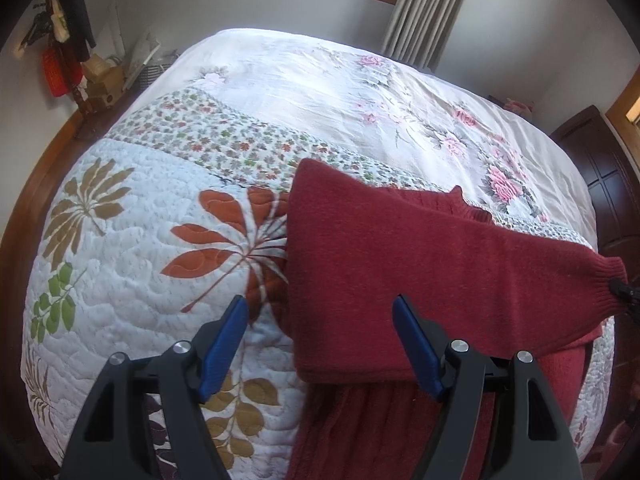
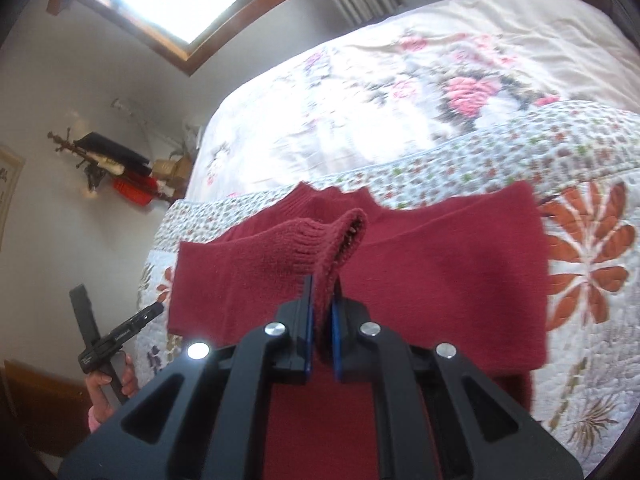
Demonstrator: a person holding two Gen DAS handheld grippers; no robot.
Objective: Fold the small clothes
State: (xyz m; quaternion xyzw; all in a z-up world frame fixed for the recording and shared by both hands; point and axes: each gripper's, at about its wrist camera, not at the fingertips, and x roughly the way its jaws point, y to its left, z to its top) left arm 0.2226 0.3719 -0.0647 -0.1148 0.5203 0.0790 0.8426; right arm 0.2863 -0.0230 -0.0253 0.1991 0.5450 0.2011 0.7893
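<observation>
Black hand-held gripper (image 1: 320, 320), blue finger pads (image 1: 224, 346), silver screws (round), pink cuff (image 2: 94, 424)

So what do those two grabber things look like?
Both look alike. The left gripper and right gripper have black, angular plastic arms with triangular cut-outs and round silver bolts. Their fingers carry flat blue pads. In the right wrist view a hand grips the other tool's black handle, with a bit of pink sleeve below.

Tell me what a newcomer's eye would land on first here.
A dark red sweater lies on the leaf-patterned quilt covering the bed. The right gripper is shut on its ribbed sleeve cuff, lifted over the body, while the left gripper hangs open at the sweater's edge.
</observation>
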